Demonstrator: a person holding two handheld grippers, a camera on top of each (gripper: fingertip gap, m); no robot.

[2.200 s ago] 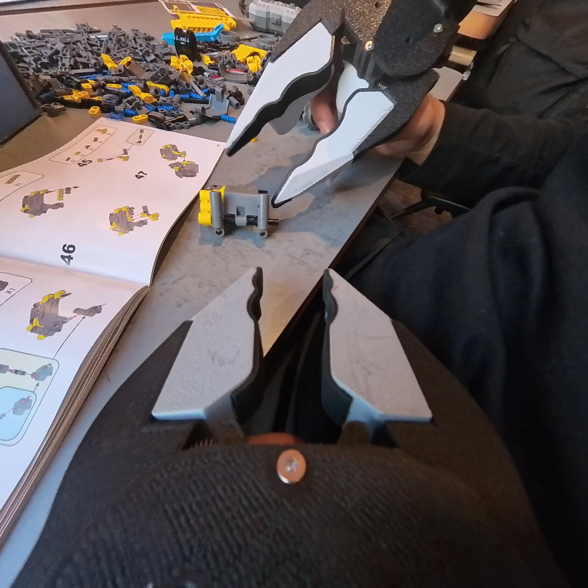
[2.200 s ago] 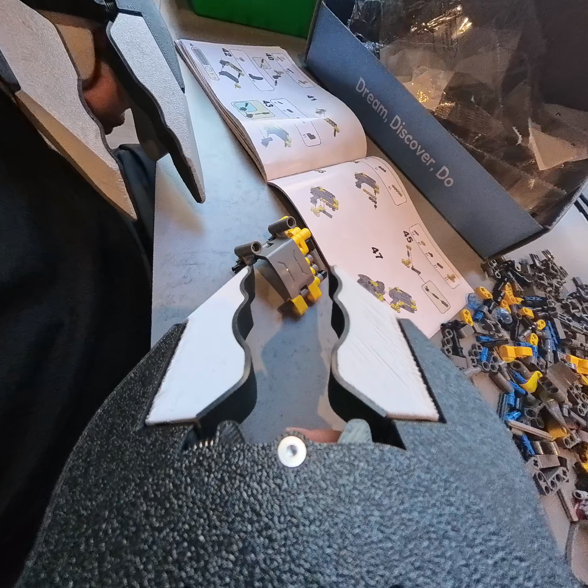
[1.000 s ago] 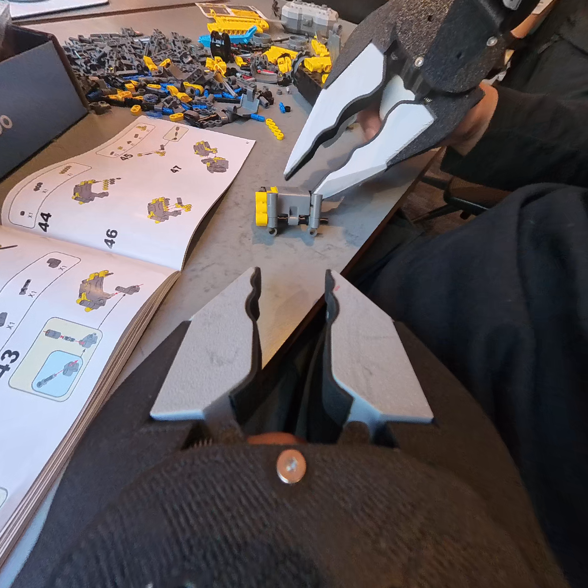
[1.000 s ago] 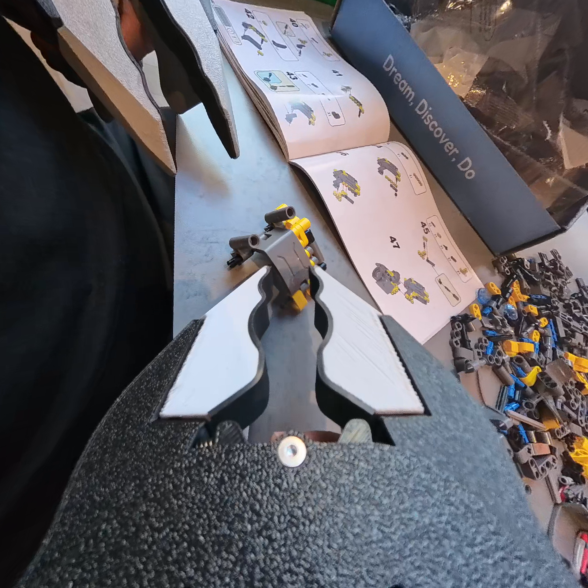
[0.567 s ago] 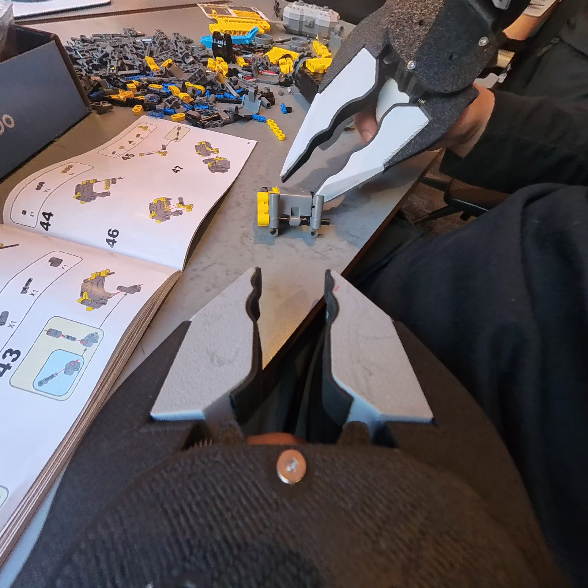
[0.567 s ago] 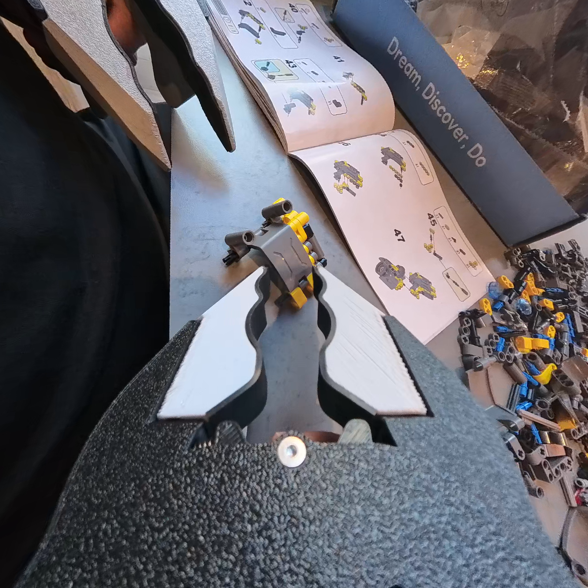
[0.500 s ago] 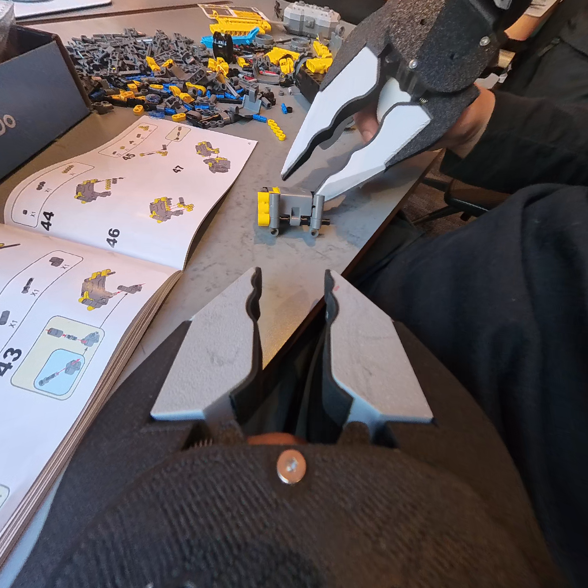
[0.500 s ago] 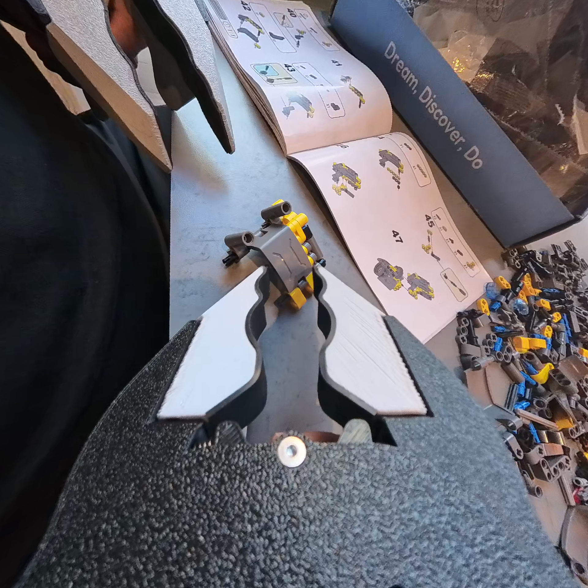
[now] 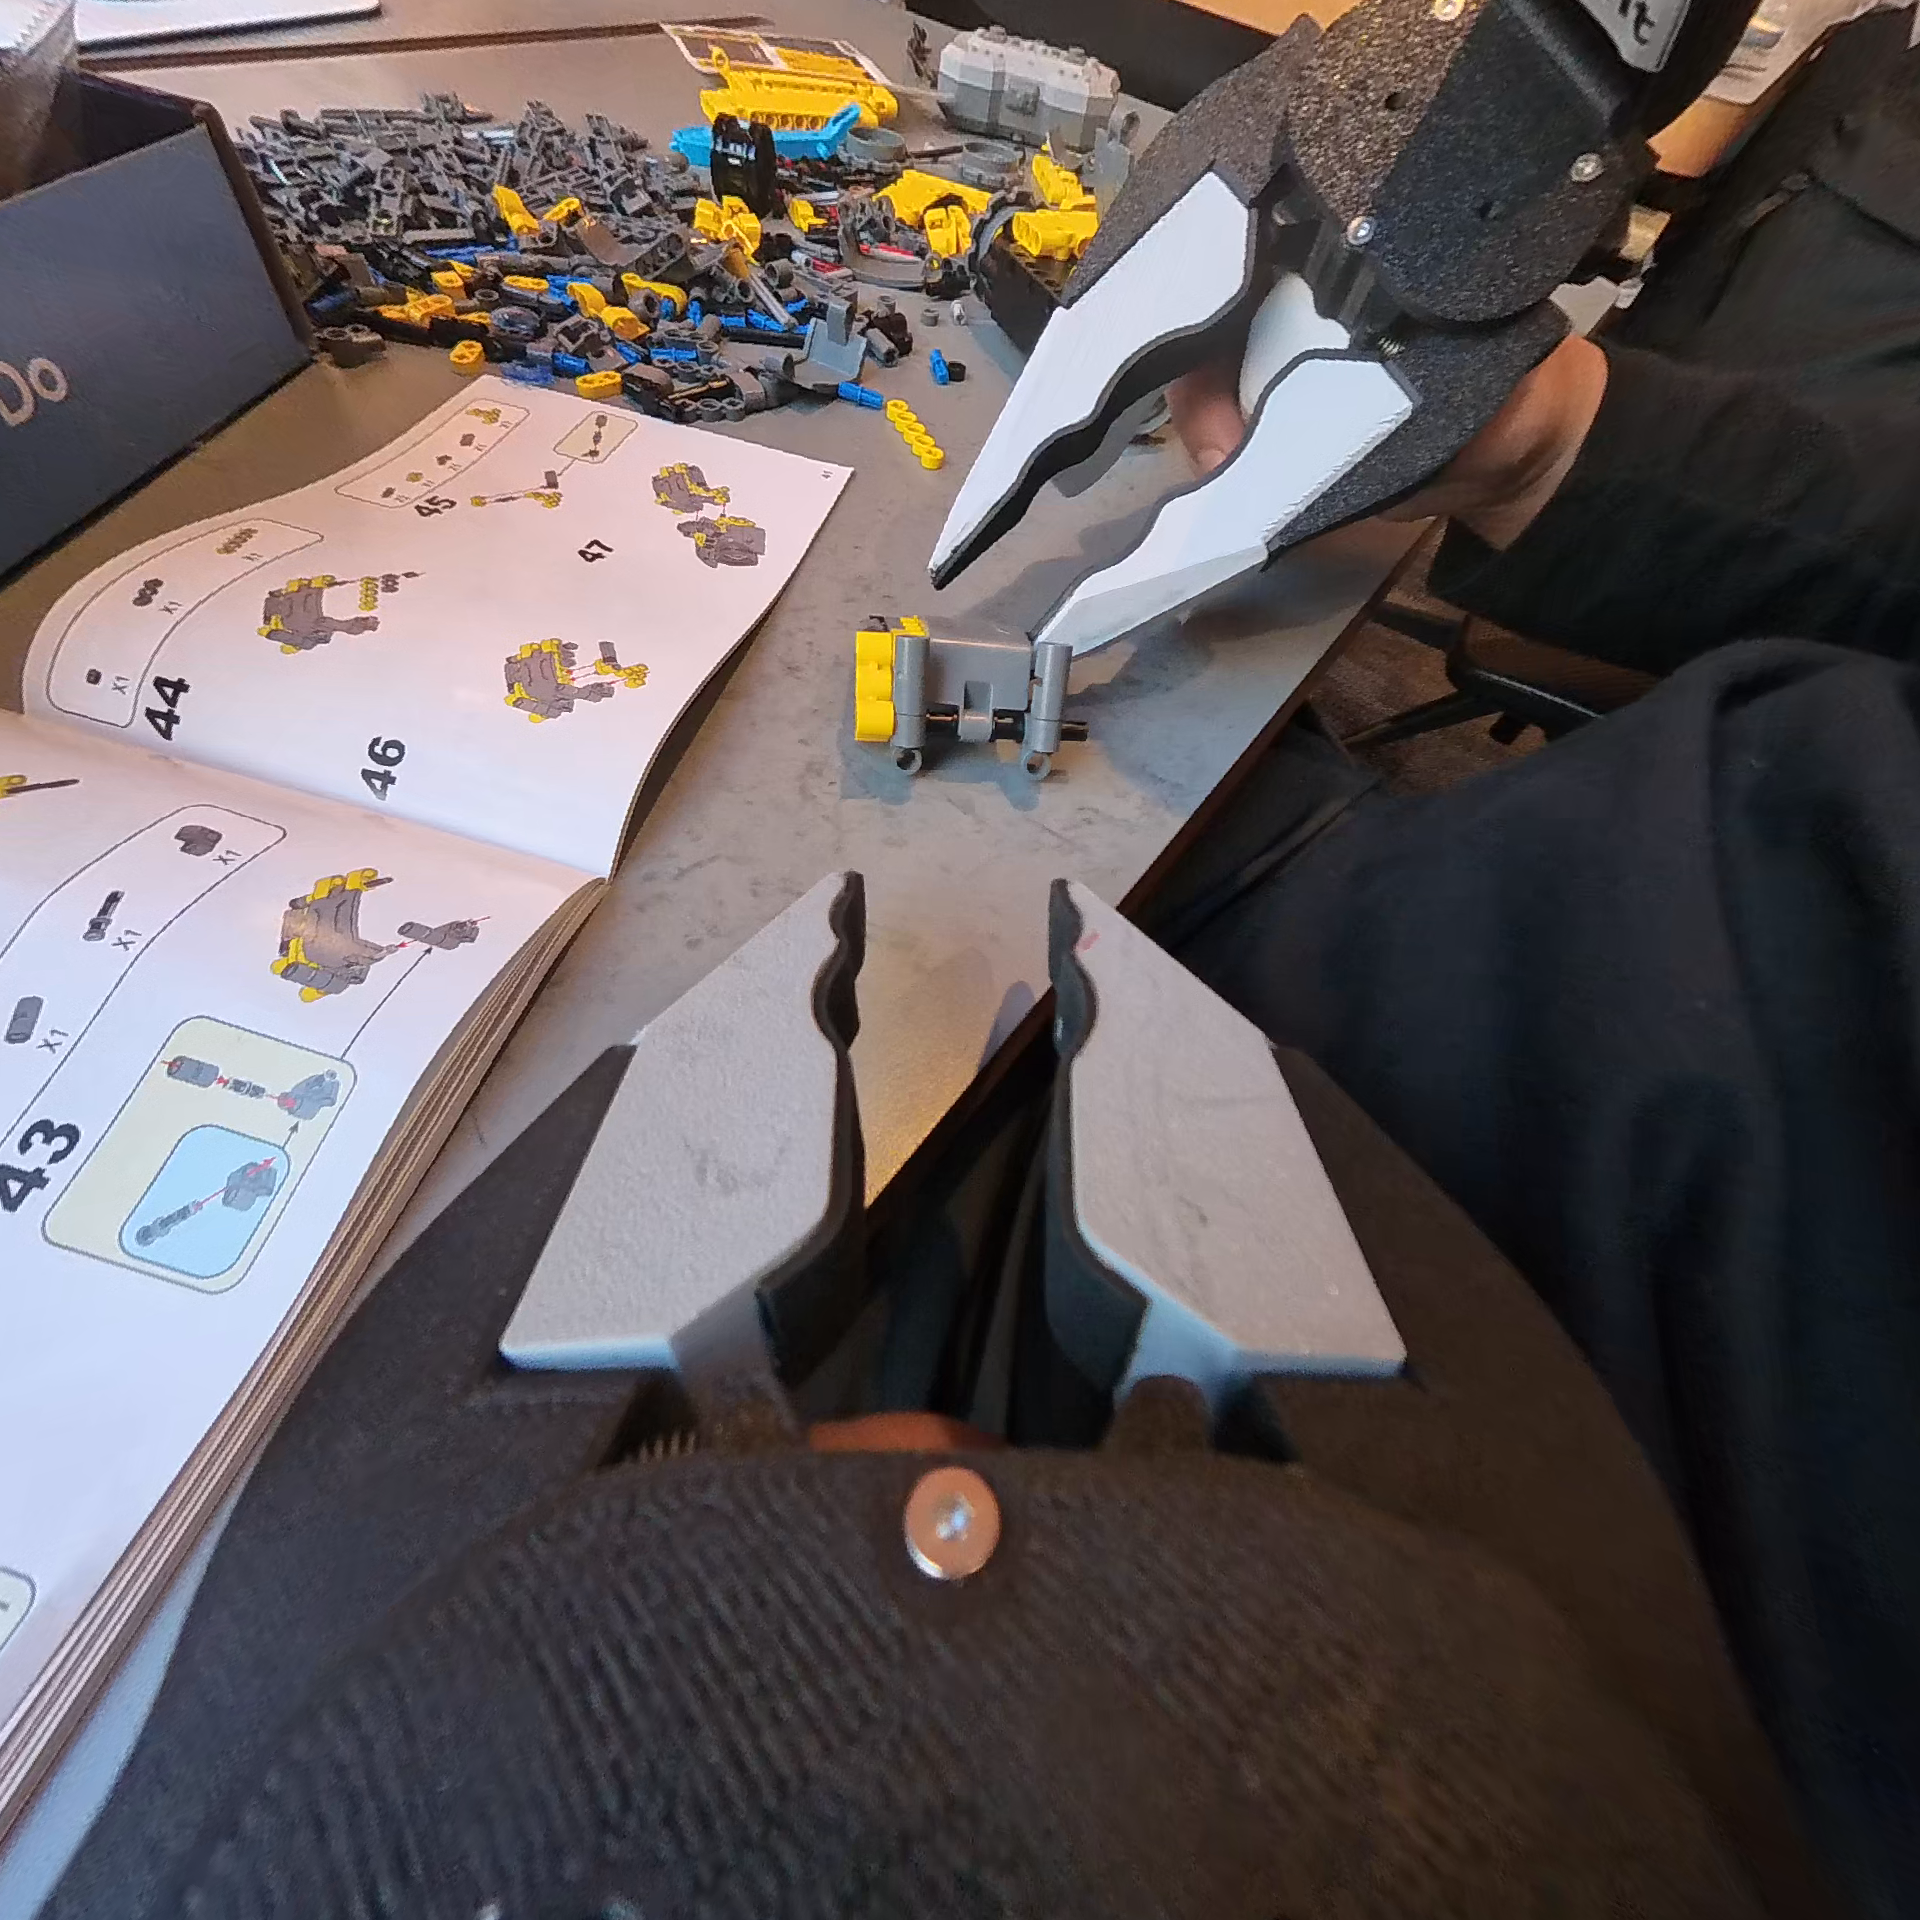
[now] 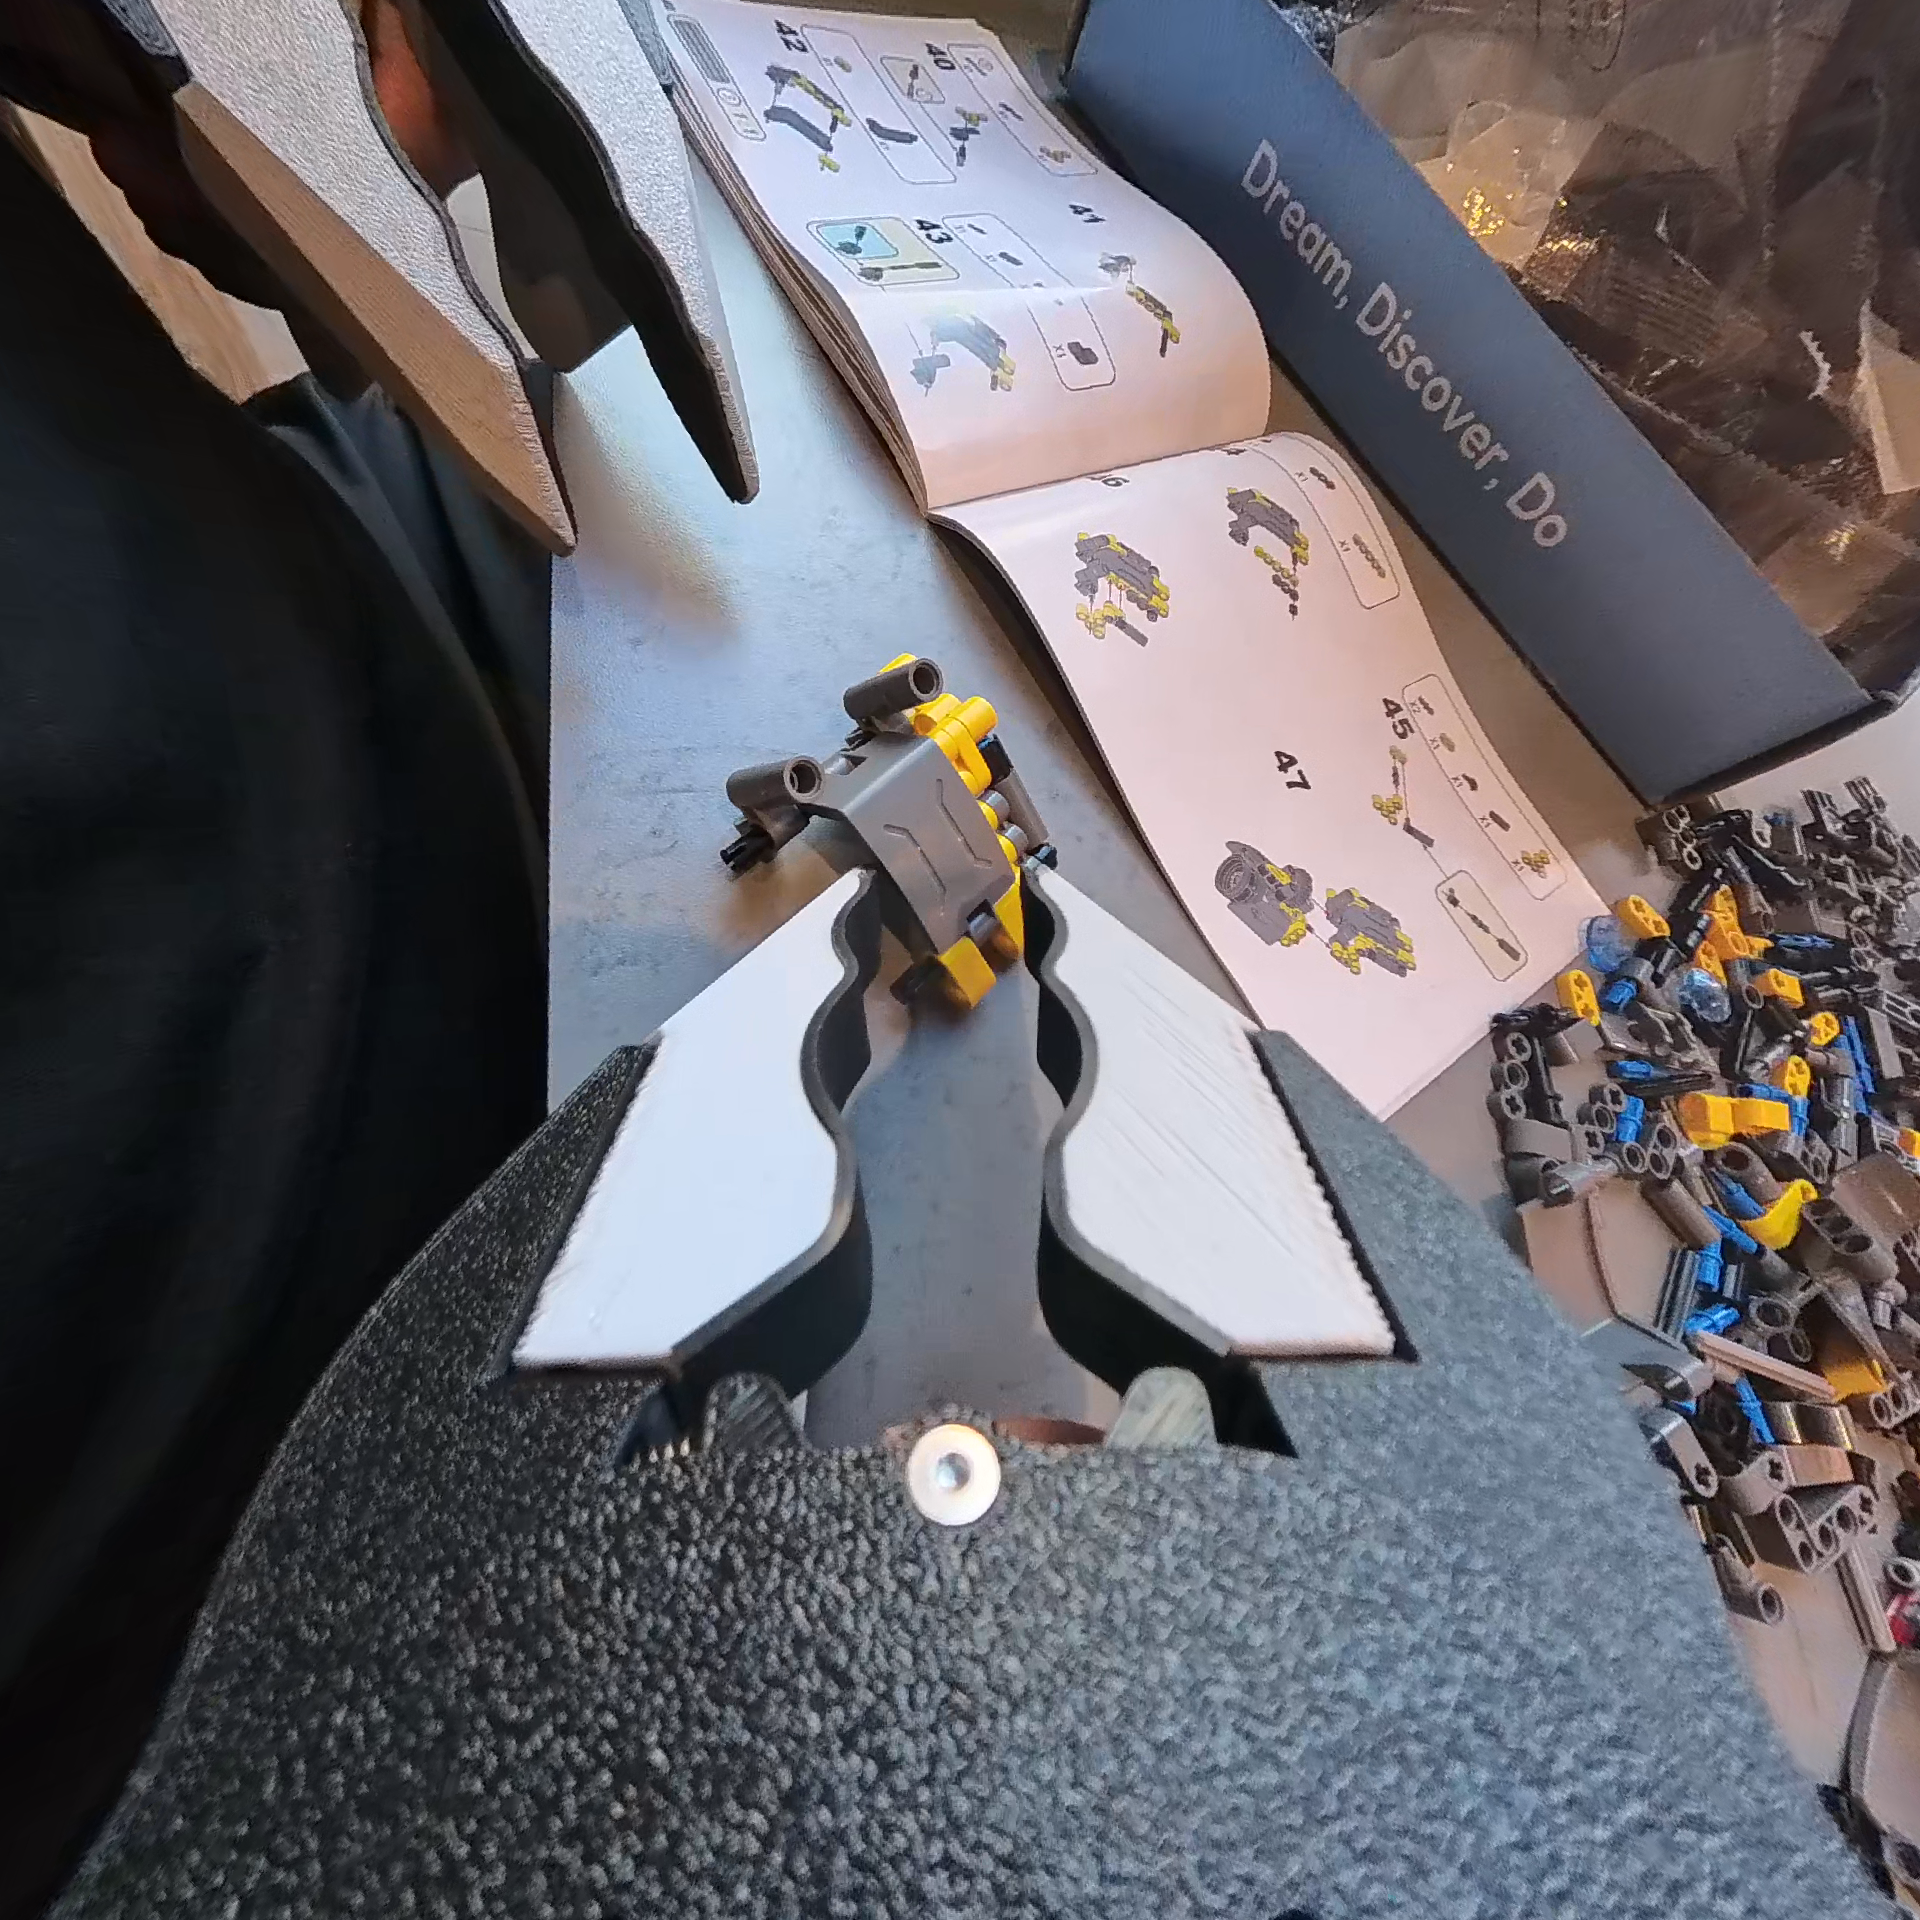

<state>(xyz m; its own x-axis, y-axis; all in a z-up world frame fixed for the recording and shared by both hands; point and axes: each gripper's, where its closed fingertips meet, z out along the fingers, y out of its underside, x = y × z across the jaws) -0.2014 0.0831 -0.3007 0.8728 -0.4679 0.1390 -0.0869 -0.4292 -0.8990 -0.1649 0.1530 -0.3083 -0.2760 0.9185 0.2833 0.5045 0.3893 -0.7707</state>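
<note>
A small grey and yellow brick assembly [image 9: 961, 691] lies on the grey table [image 9: 790, 831] near its front edge. It also shows in the right wrist view [image 10: 914, 831]. My right gripper [image 10: 943, 883] has its jaws closed in on the assembly's near end, one fingertip touching each side; the assembly still rests on the table. In the left wrist view the right gripper [image 9: 987, 608] reaches down from the upper right, held by a hand. My left gripper [image 9: 951, 904] is open and empty, over the table's front edge short of the assembly. It also shows at the top left of the right wrist view [image 10: 655, 520].
An open instruction booklet [image 9: 343, 748] lies left of the assembly. A heap of grey, yellow and blue loose parts [image 9: 623, 270] is spread behind it. A dark blue box [image 10: 1507, 416] with plastic bags stands beyond the booklet. A person's dark sleeve [image 9: 1610, 1039] lies along the table edge. My right fingertips sit around 9 cm from my left ones.
The right gripper has come down to the assembly and narrowed its jaws around the near end. In the last half second almost nothing moves. The left gripper stays open.
</note>
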